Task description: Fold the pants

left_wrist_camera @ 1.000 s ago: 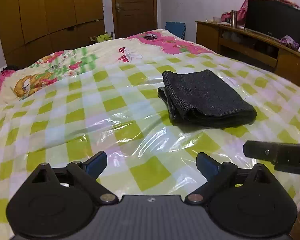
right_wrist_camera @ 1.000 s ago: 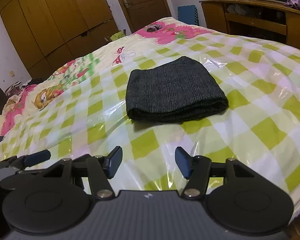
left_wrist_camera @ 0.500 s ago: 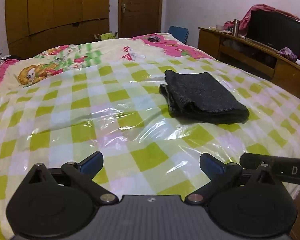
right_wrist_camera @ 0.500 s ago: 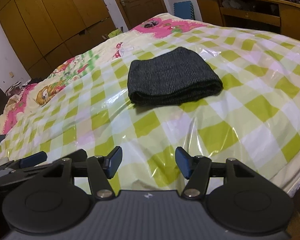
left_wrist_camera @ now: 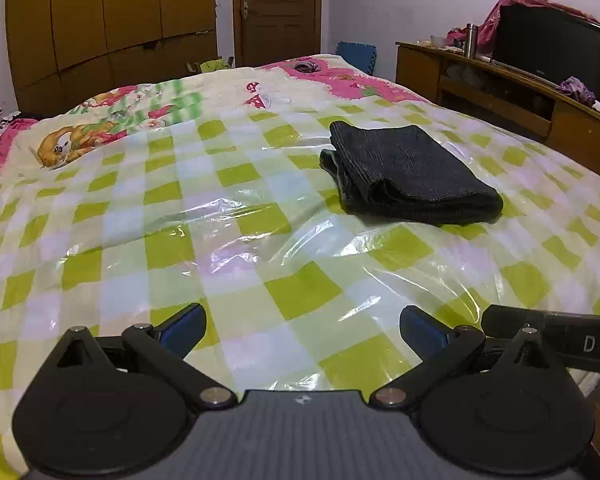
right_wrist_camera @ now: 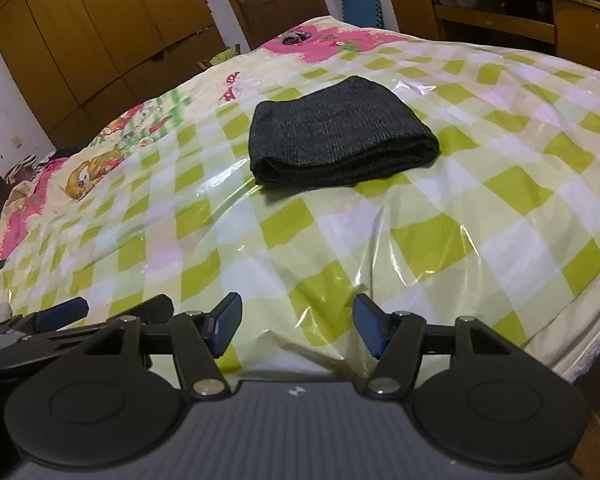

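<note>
**Folded pants rest mid-bed, both grippers empty at the near edge**

At the bottom of the left wrist view we see our left gripper with its blue-padded fingers spread wide, nothing between them but the shiny plastic sheet over the green-and-white checked bed cover. At the lower right of that frame the tip of the other tool pokes in. In the right wrist view our right gripper sits at the bottom centre, jaws opening and holding nothing, above the wrinkled plastic at the bed's near edge.

Farther up, the dark grey pants lie folded into a compact stack, right of centre in the left view and just above centre in the right view, well apart from both grippers.

Beyond them a cartoon-printed quilt covers the far part of the bed. At the upper left stand brown wardrobes, with a wooden door beside them, and at the upper right a wooden desk carrying a dark screen.
</note>
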`<state>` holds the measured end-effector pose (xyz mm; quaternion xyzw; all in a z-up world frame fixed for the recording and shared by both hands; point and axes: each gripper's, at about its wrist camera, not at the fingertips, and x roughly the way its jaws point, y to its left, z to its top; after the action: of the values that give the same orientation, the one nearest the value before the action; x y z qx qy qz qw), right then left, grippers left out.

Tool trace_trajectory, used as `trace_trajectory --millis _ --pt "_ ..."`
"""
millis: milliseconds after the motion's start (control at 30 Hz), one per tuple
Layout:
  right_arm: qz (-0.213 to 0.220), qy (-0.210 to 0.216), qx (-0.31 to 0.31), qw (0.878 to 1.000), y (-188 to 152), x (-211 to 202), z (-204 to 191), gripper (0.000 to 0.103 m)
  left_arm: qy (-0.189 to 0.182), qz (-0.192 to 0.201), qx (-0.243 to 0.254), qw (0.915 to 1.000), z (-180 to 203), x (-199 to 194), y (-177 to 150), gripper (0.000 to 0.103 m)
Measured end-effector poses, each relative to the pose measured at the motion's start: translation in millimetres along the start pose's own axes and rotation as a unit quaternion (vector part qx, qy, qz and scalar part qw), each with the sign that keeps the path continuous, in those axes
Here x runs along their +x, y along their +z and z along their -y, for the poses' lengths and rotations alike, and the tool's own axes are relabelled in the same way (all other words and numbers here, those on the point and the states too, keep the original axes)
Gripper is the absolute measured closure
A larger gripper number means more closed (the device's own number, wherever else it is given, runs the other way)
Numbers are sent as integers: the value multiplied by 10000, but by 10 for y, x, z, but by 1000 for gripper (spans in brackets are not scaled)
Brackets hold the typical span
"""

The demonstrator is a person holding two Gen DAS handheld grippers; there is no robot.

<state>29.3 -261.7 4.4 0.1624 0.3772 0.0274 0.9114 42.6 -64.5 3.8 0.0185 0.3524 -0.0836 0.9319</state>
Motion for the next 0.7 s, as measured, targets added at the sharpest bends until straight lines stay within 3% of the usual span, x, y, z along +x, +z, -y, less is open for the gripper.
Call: trace_trajectory --millis 700 --pt "-235 -155 -15 9996 -43 104 9 40 -49 -207 -140 9997 -64 62 -86 0"
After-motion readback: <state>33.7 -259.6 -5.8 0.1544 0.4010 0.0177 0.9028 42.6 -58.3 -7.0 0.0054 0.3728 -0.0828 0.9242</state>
